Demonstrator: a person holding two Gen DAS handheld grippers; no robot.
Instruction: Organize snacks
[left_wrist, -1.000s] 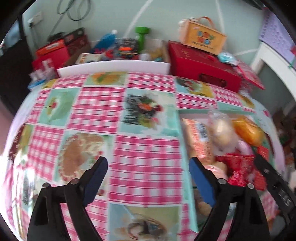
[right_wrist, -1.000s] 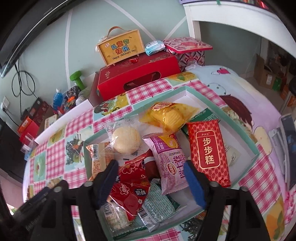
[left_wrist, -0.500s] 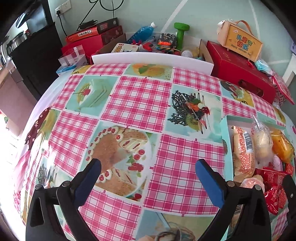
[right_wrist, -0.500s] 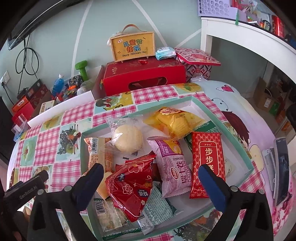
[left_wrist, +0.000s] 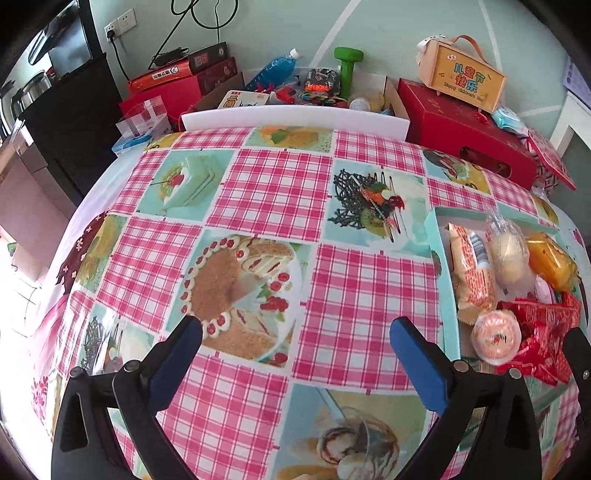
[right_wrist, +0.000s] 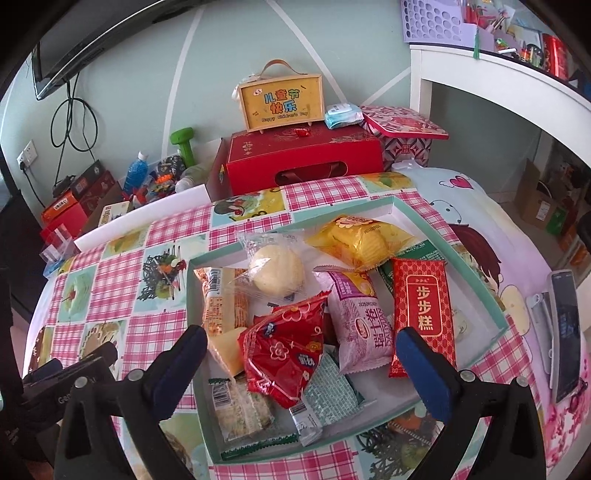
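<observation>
Your right tongs (right_wrist: 299, 347) hang wide apart and empty above a shallow teal box (right_wrist: 476, 273) on the checked counter (right_wrist: 118, 273) — it holds the snacks, among them a red packet (right_wrist: 286, 350) and a round bun (right_wrist: 277, 273). Your left tongs (left_wrist: 295, 332), also wide apart and empty, hover over bare cloth — the box lies to their right.

Checked cloth (left_wrist: 273, 192) covers surface; red gift box (right_wrist: 304, 162) at back, yellow handled box (right_wrist: 281, 101) on top; green dumbbell (left_wrist: 349, 68); phone (right_wrist: 563, 332) at right edge
</observation>
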